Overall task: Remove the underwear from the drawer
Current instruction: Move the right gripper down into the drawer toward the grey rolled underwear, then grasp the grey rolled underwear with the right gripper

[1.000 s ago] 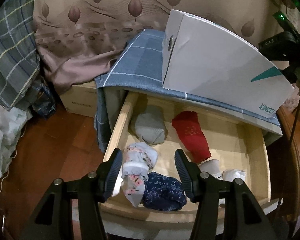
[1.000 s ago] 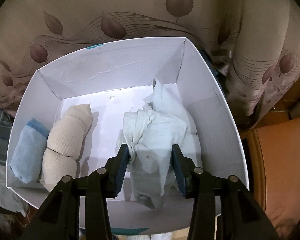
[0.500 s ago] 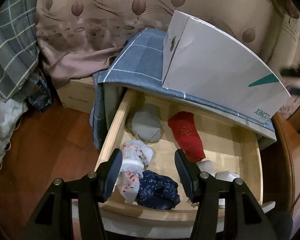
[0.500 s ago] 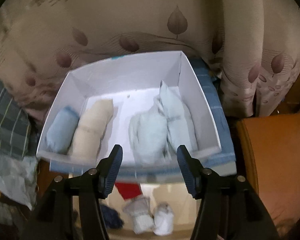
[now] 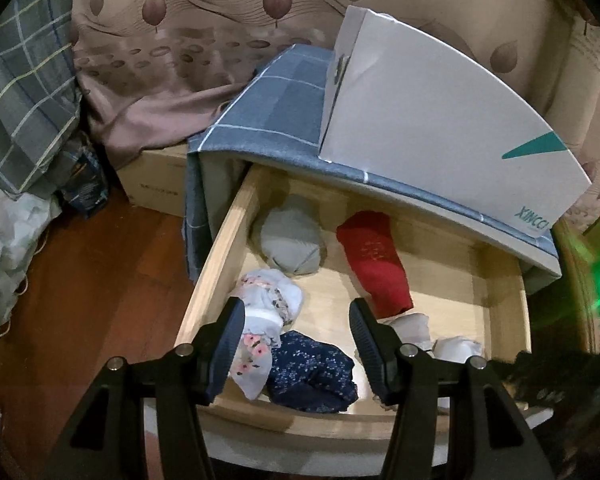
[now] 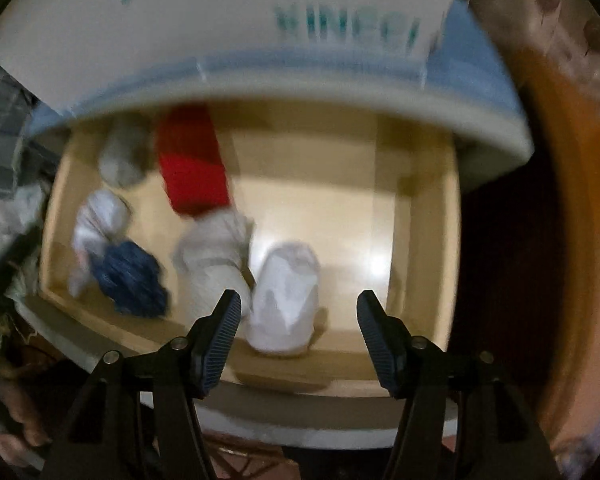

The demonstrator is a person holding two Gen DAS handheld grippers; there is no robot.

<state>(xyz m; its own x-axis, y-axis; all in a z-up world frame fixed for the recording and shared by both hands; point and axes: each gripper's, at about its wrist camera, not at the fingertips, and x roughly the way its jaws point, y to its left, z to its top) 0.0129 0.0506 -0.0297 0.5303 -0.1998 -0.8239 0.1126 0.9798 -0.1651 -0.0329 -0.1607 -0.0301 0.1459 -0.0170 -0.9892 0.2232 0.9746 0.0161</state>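
The open wooden drawer (image 5: pixel 220 248) holds rolled underwear: a grey roll (image 5: pixel 290 240), a red roll (image 5: pixel 374 258), a floral white roll (image 5: pixel 268 300), a navy dotted roll (image 5: pixel 312 372) and two white rolls (image 5: pixel 410 328). My left gripper (image 5: pixel 297 308) hovers open above the drawer's front left, over the floral and navy rolls, holding nothing. The blurred right wrist view looks straight down into the drawer (image 6: pixel 420 240). My right gripper (image 6: pixel 298 300) is open above a white roll (image 6: pixel 286 296) at the front wall, beside a beige roll (image 6: pixel 214 256). Its pads touch nothing.
A white cardboard box (image 5: pixel 440 128) stands on the blue checked cloth (image 5: pixel 284 112) over the cabinet top, just above the drawer. A brown carton (image 5: pixel 156 180), a plaid cloth (image 5: pixel 24 92) and wooden floor lie to the left. A hand (image 6: pixel 16 420) shows at lower left.
My right gripper opened and left the pale garment in the white box, then dropped from above the box to above the drawer's front. The left gripper has barely moved.
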